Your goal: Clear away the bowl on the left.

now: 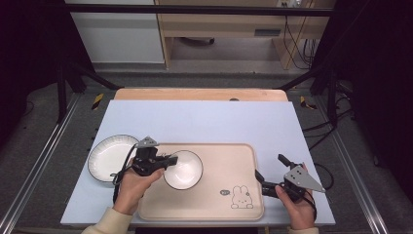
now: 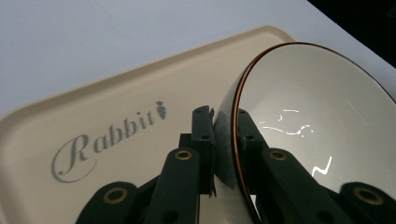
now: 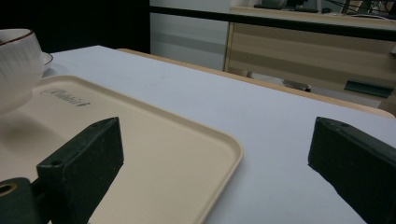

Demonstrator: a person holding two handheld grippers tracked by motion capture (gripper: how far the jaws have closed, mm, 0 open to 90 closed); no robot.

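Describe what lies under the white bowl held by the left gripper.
Under the bowl lies the beige tray, on the table. The tray patch directly beneath the bowl is covered. The left gripper clamps the bowl's rim.

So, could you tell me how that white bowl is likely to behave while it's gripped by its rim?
The bowl looks like glazed ceramic, so probably stiff, fragile and fairly heavy for its size. Its glossy wall may slip between the left gripper fingers, which pinch only the rim. Gripped at one edge, it could tilt toward the tray.
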